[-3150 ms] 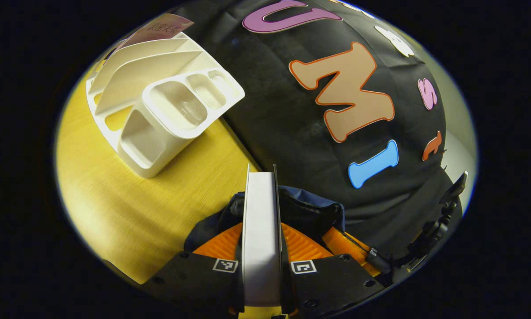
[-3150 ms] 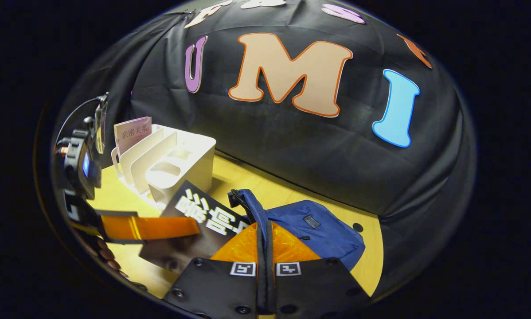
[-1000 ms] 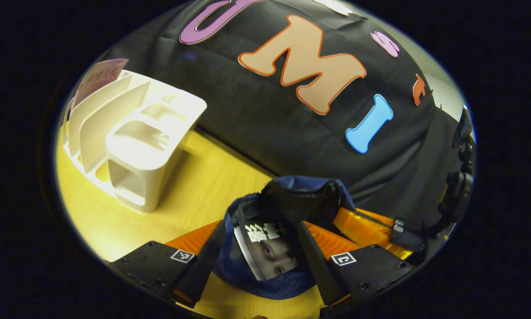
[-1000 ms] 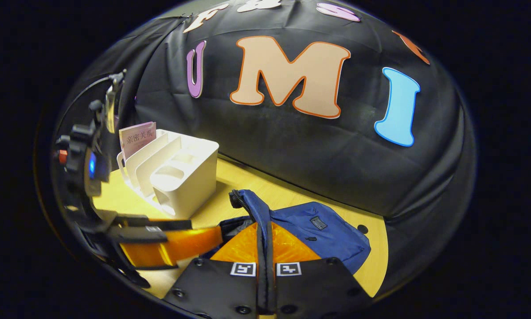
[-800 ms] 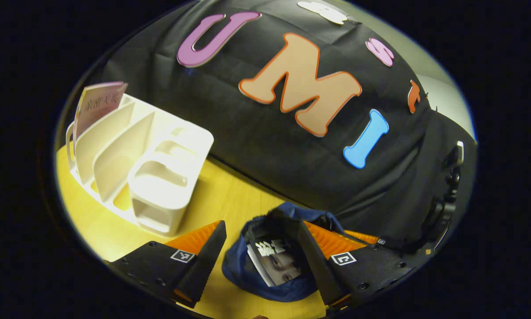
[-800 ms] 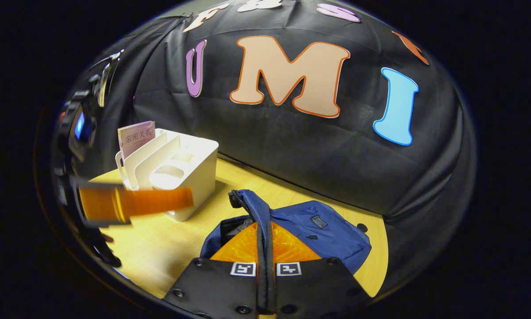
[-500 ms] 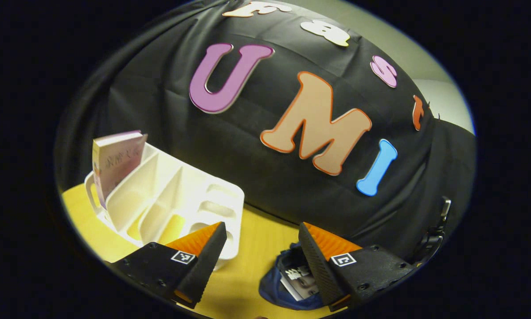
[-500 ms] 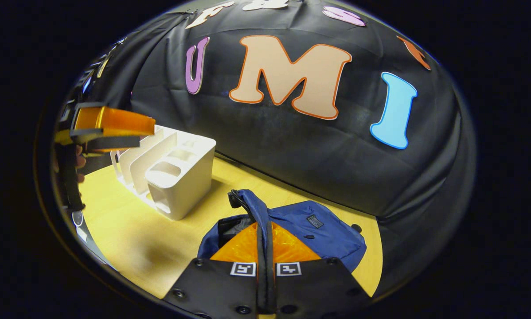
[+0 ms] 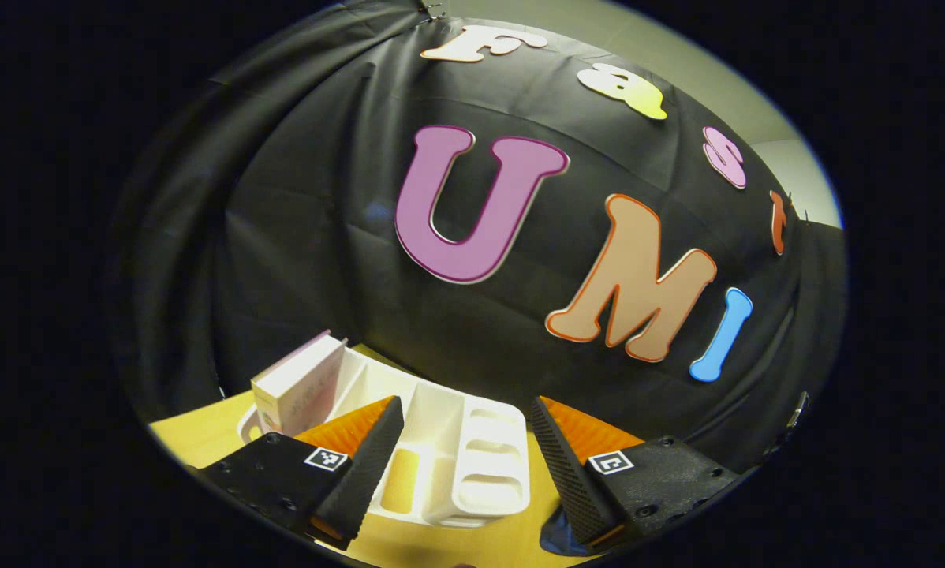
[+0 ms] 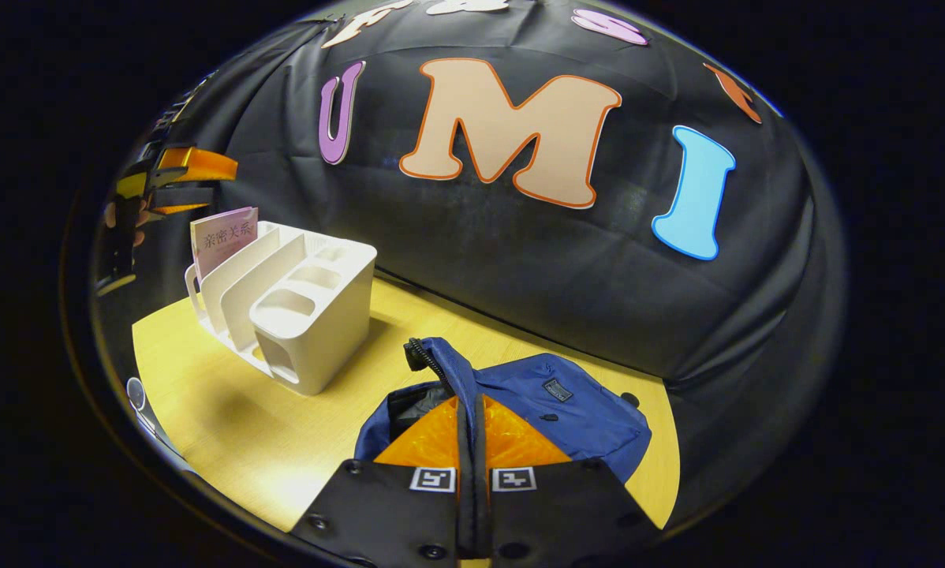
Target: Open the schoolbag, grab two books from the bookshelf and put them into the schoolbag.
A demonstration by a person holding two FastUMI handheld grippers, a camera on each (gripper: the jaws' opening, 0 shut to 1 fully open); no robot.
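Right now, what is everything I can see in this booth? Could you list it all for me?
Table: one, yellow wood, under everything.
Bookshelf: one, white plastic with slots, on the table's far left as the right gripper view shows it.
Book: one, pinkish cover, upright in the bookshelf's end slot.
Schoolbag: one, blue, lying on the table, its mouth held open.
Cloth wall: one, black, behind the table.
Hand: one, at the far left edge of the right gripper view, holding the left gripper.
Left gripper: one, open, above the bookshelf.
Right gripper: one, shut on the schoolbag's opening edge.
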